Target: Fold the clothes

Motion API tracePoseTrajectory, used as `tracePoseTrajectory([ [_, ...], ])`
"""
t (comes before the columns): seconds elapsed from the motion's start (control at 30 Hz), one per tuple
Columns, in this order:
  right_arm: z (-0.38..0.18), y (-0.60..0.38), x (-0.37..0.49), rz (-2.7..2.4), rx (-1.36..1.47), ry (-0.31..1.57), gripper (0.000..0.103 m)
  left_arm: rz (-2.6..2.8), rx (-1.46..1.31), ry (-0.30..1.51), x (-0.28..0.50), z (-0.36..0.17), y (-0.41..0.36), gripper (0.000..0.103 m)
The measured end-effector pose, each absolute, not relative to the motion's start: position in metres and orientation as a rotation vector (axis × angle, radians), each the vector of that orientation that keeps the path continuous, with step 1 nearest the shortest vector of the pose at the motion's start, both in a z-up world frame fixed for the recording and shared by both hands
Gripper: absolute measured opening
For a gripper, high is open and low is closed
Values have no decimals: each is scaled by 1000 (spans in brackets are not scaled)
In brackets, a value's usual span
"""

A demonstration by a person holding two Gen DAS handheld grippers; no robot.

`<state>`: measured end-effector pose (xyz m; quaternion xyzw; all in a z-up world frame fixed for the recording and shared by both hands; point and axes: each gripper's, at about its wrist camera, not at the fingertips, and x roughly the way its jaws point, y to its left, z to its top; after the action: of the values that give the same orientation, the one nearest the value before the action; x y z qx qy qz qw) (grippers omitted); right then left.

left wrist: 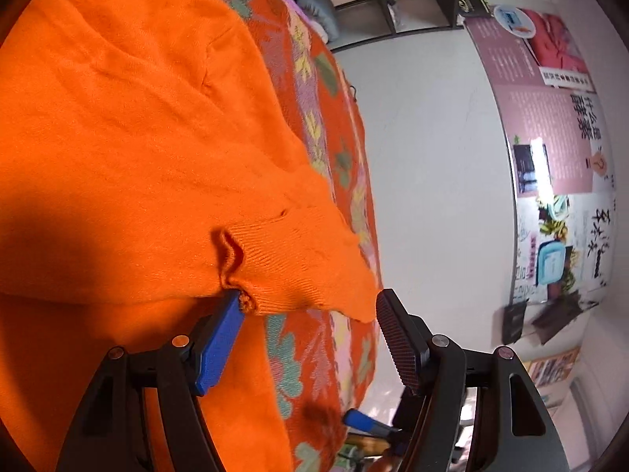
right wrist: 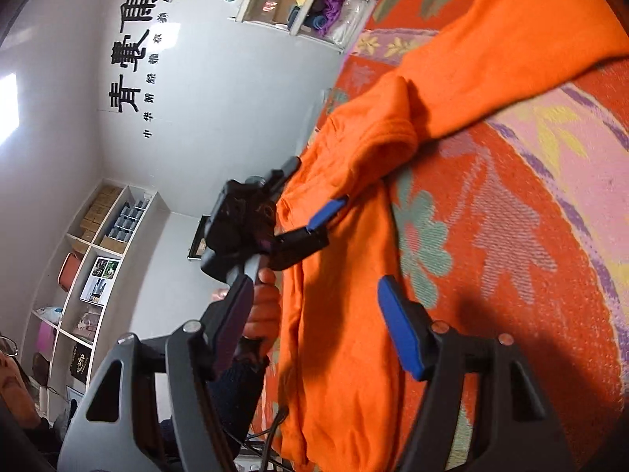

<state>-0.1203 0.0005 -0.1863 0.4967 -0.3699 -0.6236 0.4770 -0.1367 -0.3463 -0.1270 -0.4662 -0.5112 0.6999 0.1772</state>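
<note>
An orange knit sweater (left wrist: 129,149) lies spread on a bed covered by an orange flowered blanket (left wrist: 334,118). Its ribbed hem (left wrist: 298,271) rests at the tips of my left gripper (left wrist: 310,299), which is open; the blue pad (left wrist: 220,346) sits under the cloth edge and the dark pad (left wrist: 401,342) stands clear at the hem's corner. In the right wrist view the sweater (right wrist: 346,334) is folded over itself with a sleeve (right wrist: 511,51) stretching away. My right gripper (right wrist: 314,279) hovers open above it, holding nothing. The left gripper (right wrist: 310,192), held by a hand (right wrist: 263,303), shows at the sweater's edge.
The blanket's edge (left wrist: 365,181) drops to a grey floor (left wrist: 424,137). A dark rack (left wrist: 393,4) stands at the far end and posters (left wrist: 550,137) line the wall. White shelves (right wrist: 98,259) with boxes and a second shelf unit (right wrist: 310,8) stand by the lettered wall. A person sits at the lower left.
</note>
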Motion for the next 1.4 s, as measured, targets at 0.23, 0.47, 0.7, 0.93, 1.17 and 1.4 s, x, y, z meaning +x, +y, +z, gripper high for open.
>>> tracePoseTrajectory([
  [0.23,-195,8,-119,-1513,1226,-928,78,2053,-1468,-1410,-147,-144,-325,6],
  [0.47,-191,-2,-115,-1492,1235,-896,78,2255,-1119,-1347,-125,-72,-354,5],
  [0.7,-189,-53,-128,-1408,1248,-864,78,2634,-862,-1184,-73,4,-439,5],
  [0.93,-193,-146,-152,-1160,1199,-1092,88,2742,-1008,-1323,-17,-65,-512,5],
  [1.17,-204,-208,-171,-1314,1359,-1044,94,2731,-1073,-1401,5,-112,-532,5],
  [1.4,-218,-158,-183,-1532,1300,-1256,88,2696,-1237,-1425,-3,-147,-526,5],
])
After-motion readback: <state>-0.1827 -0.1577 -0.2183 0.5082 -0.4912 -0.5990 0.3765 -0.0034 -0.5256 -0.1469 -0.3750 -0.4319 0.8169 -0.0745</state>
